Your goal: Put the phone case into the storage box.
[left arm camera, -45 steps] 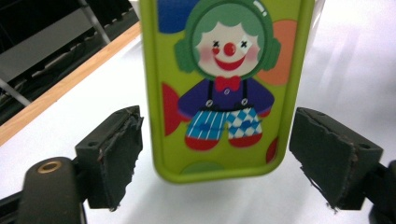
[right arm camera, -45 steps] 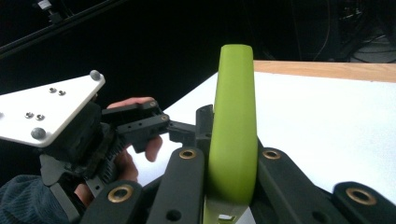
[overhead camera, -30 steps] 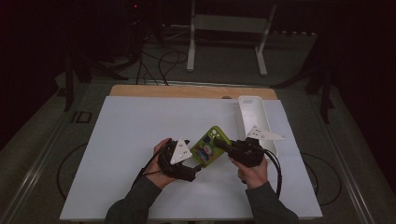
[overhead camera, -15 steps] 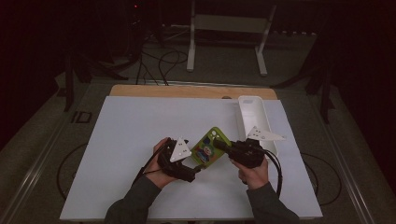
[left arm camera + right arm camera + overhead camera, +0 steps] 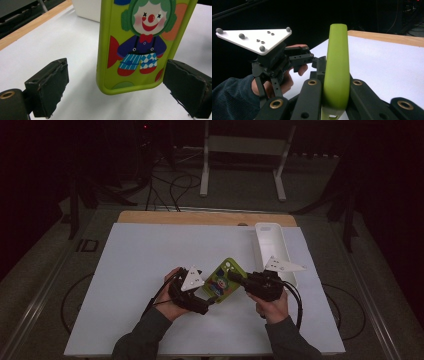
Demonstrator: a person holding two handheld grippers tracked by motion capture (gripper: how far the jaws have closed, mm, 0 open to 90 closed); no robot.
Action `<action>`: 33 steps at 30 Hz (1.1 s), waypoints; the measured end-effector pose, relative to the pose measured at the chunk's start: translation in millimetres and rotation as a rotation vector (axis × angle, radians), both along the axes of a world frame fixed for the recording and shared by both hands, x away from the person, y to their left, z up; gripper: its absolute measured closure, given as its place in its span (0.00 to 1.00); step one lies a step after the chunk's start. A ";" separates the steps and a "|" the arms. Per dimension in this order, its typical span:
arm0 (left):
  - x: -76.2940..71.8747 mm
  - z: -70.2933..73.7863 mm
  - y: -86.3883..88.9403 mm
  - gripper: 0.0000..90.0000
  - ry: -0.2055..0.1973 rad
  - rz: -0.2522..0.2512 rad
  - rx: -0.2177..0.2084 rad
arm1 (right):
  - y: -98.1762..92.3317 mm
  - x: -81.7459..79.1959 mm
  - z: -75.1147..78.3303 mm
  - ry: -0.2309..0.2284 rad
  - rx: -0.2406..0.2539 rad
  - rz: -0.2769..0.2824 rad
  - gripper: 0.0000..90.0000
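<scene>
Right gripper (image 5: 239, 281) fingers clamped on the green clown phone case (image 5: 223, 279) — left gripper (image 5: 117, 87) fingers just opened wide, either side of its end, not touching, above the white table (image 5: 140, 260).

Both forearms come in from the bottom of the high view, hands close together. The left gripper (image 5: 207, 301) points toward the right one, its jaws having just opened and now standing wide, pressing on nothing. The right gripper (image 5: 235, 279) points left, its jaws clamped tight.
</scene>
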State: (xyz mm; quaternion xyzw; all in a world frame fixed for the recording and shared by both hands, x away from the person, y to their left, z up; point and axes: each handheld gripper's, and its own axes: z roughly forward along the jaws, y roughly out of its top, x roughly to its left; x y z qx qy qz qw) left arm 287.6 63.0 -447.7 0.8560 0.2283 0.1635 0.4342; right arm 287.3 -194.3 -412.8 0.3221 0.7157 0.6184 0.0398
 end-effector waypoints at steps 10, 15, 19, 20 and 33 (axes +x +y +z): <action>0.2 -0.8 -0.1 0.10 0.004 0.000 0.007 | 0.3 -1.6 1.5 -0.005 -0.004 0.026 0.96; 0.2 -1.5 -0.7 0.12 0.009 -0.003 0.009 | 2.0 -2.9 3.7 -0.013 -0.005 0.043 0.95; 0.5 -1.6 -0.1 0.14 0.019 -0.013 0.004 | 2.9 -3.9 4.8 -0.019 -0.012 0.053 0.96; 0.7 -1.7 0.1 0.15 0.021 -0.015 0.002 | 3.0 -4.1 4.9 -0.021 -0.013 0.056 0.96; 0.7 -0.7 3.2 0.22 0.060 -0.094 -0.041 | 3.3 -6.1 5.4 -0.038 -0.018 0.098 0.96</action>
